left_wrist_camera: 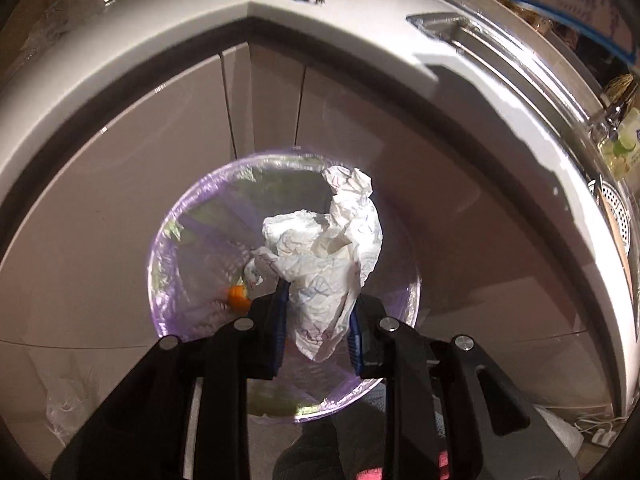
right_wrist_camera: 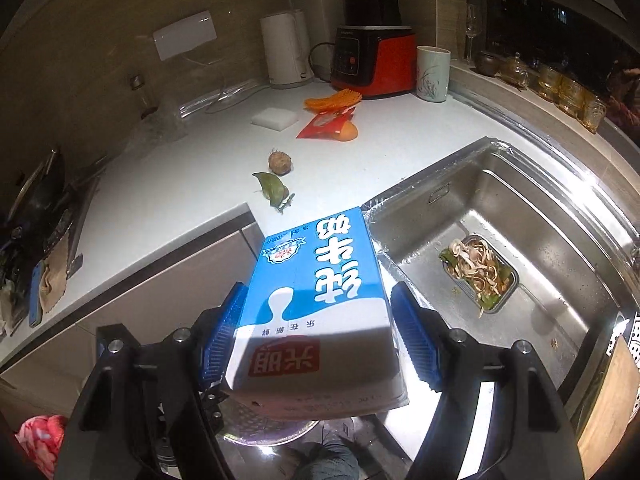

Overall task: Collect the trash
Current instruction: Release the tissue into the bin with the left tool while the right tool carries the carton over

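My left gripper (left_wrist_camera: 318, 316) is shut on a crumpled white paper (left_wrist_camera: 332, 256) and holds it over the round trash bin with a purple liner (left_wrist_camera: 172, 248) on the floor in front of the cabinets. An orange scrap (left_wrist_camera: 239, 296) lies inside the bin. My right gripper (right_wrist_camera: 316, 320) is shut on a blue and white milk carton (right_wrist_camera: 316, 300), held in the air at the counter edge beside the sink. On the counter lie a green leaf (right_wrist_camera: 274, 190), a brown root (right_wrist_camera: 280, 163), a red wrapper (right_wrist_camera: 324, 126) and orange peel (right_wrist_camera: 347, 132).
A steel sink (right_wrist_camera: 540, 200) holds a metal tray of food scraps (right_wrist_camera: 480, 276). A red blender (right_wrist_camera: 372, 56), a white kettle (right_wrist_camera: 284, 52), a cup (right_wrist_camera: 432, 74) and a white sponge (right_wrist_camera: 275, 118) stand at the back. A stove with a pan (right_wrist_camera: 36, 200) is at the left.
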Demonstrator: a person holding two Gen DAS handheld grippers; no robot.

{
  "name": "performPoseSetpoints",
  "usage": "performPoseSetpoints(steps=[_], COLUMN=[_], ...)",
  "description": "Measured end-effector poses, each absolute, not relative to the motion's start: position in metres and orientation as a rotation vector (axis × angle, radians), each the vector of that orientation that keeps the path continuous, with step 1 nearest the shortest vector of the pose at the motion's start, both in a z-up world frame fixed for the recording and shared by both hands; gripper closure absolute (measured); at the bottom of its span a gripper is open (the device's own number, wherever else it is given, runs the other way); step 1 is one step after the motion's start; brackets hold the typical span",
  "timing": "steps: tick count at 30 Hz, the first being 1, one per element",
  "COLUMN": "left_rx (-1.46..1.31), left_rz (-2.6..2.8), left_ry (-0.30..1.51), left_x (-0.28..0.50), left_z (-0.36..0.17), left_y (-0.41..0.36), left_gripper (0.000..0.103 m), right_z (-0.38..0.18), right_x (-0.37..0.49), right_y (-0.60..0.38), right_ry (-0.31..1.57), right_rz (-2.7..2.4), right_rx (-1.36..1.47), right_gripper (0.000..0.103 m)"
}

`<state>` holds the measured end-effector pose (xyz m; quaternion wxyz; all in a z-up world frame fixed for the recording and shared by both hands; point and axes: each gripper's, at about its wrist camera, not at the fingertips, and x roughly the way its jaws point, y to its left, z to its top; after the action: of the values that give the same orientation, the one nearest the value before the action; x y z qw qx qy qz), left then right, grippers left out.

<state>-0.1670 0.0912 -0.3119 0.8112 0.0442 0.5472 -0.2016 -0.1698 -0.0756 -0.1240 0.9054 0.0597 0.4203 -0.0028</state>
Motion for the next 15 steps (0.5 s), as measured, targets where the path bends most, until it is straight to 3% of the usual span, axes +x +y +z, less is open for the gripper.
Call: performPoseSetpoints(steps=[8,10,12,15], left_rx=[0.128,0.135,0.135,0.124], left_rz=[-0.441,-0.435,-0.41,-0.397], left_ry=[1.235,1.244,1.235,1.205], left_x=[-0.165,-0.165,-0.164,-0.163], left_z=[-0.35,-0.352,-0.35,-0.342], left_y=[0.085,0.085,0.085,0.087], left_gripper=[0.076,0.064,0.038,0.03], right_z=[-0.114,-0.115,-0.115,-0.116], right_x=[-0.187,-0.188,-0.186,-0.184], right_y=[-0.082,-0.081,-0.08,-0.077], right_ry=[0.854,0.86,0.864,0.87], right_rz=[-0.028,-0.025,-0.021,-0.009], right_rx=[0.139,0.138,0.138,0.132], right_gripper=[0.03,0.03,0.03,0.03])
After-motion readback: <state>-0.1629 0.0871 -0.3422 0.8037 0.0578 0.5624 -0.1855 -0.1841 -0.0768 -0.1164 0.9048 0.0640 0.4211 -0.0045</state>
